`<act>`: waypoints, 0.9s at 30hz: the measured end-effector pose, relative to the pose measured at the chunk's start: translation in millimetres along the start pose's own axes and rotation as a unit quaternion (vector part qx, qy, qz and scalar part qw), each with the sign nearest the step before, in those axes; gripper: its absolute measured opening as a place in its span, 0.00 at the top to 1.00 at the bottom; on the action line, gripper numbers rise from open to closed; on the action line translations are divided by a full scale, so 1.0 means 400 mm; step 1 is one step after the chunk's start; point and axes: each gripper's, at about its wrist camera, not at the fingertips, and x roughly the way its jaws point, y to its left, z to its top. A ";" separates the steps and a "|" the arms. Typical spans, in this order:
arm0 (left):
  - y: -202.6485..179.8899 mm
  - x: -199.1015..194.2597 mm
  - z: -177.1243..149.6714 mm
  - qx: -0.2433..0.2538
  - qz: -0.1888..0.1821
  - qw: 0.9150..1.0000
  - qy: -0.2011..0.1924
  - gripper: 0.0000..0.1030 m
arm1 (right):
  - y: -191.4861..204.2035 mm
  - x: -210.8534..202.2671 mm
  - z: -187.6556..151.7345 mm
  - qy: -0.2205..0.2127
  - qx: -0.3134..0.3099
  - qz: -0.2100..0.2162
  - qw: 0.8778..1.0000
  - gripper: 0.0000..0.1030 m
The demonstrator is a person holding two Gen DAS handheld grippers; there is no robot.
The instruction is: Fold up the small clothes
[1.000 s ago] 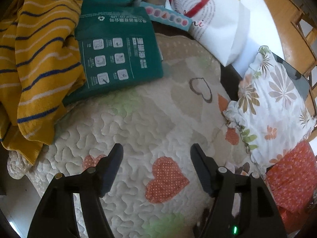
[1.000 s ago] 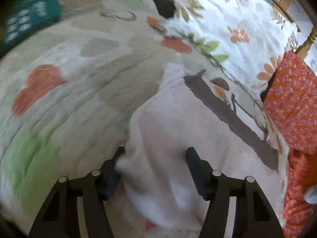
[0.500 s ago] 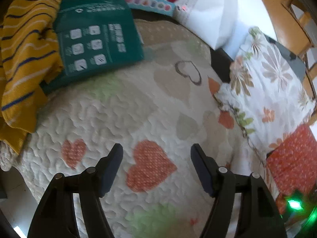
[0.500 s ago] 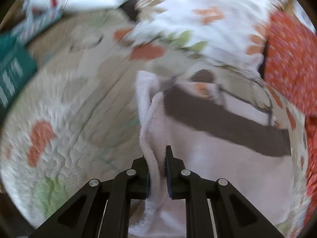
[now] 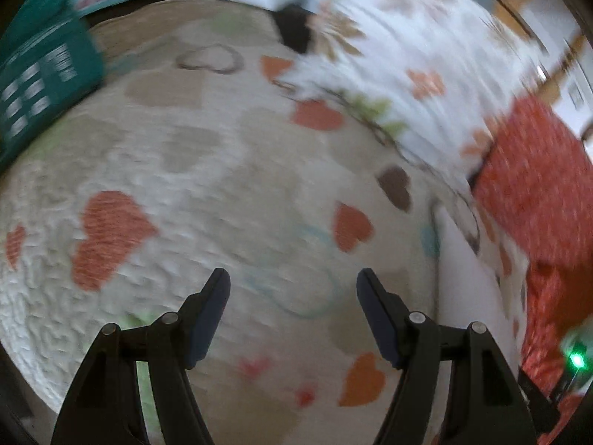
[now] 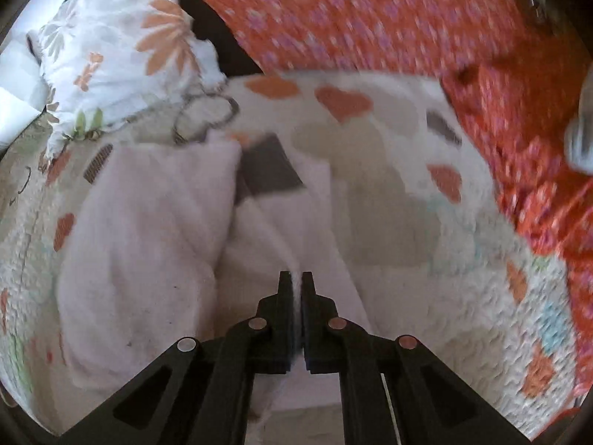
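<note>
- Both views are smeared by motion blur, the left wrist view most of all; the print on the teal package (image 5: 44, 78) at its upper left edge cannot be read, and the package is cut off by the frame.
- The pale pink garment (image 6: 155, 230) shows only as a narrow sliver at the right of the left wrist view (image 5: 459, 259); its full outline is not visible in either view.
- In the right wrist view the garment lies rumpled on the quilt (image 6: 426, 222), soft and fleecy, with a dark brown band (image 6: 267, 170) across it; a ridge of its cloth rises toward the camera.
- The right gripper (image 6: 296, 282) has its jaws pressed together, pinching that raised ridge of the pale pink garment.
- The left gripper (image 5: 292, 285) has its jaws spread apart with nothing between them, over bare quilt.
- The quilt is cream, stitched in a puckered wavy texture, dotted with heart patches.
- A white floral pillow (image 6: 122, 44) and an orange-red flowered cloth (image 6: 370, 15) border the quilt.
</note>
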 end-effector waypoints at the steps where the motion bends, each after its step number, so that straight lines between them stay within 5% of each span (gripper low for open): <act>1: -0.025 0.007 -0.012 0.011 -0.002 1.000 0.004 0.32 | -0.015 0.001 -0.001 -0.004 0.011 0.013 1.000 0.95; 4: -0.082 0.034 -0.037 0.033 -0.004 0.999 0.017 0.32 | -0.059 0.002 0.008 -0.010 0.065 0.043 0.997 0.86; 6: -0.111 0.052 -0.049 0.041 -0.007 0.999 0.024 0.32 | -0.089 0.008 0.028 -0.014 0.095 0.092 0.991 0.60; 8: -0.133 0.069 -0.054 0.044 -0.016 0.998 0.035 0.32 | -0.092 0.013 0.045 -0.022 0.099 0.130 0.986 0.47; 11: -0.159 0.086 -0.056 0.043 -0.031 0.997 0.047 0.32 | -0.071 0.042 0.062 -0.009 0.089 0.186 0.978 0.44; 16: -0.193 0.091 -0.059 0.048 -0.041 0.997 0.053 0.32 | 0.016 0.092 0.048 0.014 0.044 0.237 0.970 0.44; 17: -0.197 0.093 -0.061 0.050 -0.040 0.996 0.054 0.32 | 0.038 0.099 0.044 0.016 0.030 0.248 0.968 0.50; 18: -0.201 0.095 -0.064 0.052 -0.039 0.996 0.056 0.32 | 0.056 0.104 0.040 0.022 0.022 0.260 0.965 0.70; 20: -0.211 0.102 -0.069 0.060 -0.036 0.996 0.061 0.32 | 0.089 0.104 0.033 0.028 0.013 0.270 0.962 0.82; 27: -0.261 0.105 -0.097 0.093 -0.051 0.992 0.064 0.32 | -0.016 -0.049 0.080 -0.061 0.058 0.260 0.962 0.90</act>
